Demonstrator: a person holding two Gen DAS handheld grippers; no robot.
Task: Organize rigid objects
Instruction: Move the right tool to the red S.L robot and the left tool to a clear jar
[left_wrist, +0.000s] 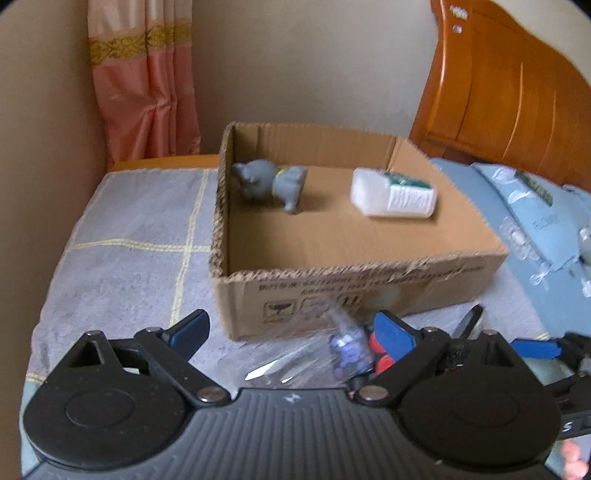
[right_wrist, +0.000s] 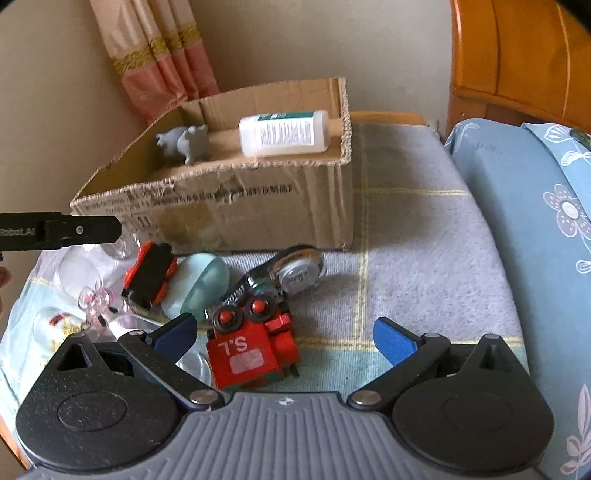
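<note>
An open cardboard box stands on the bed. A grey toy animal and a white bottle lie inside it. My left gripper is open just in front of the box, above a clear wrapper holding a small purple toy. My right gripper is open, and a red toy train lies between its fingers, untouched. Beyond the train lie a red and black toy, a pale green round piece and a round metal object.
Clear glass pieces and a pink trinket crowd the left of the pile. A grey checked blanket covers the bed, with blue flowered bedding to the right. A wooden headboard, a pink curtain and the wall stand behind.
</note>
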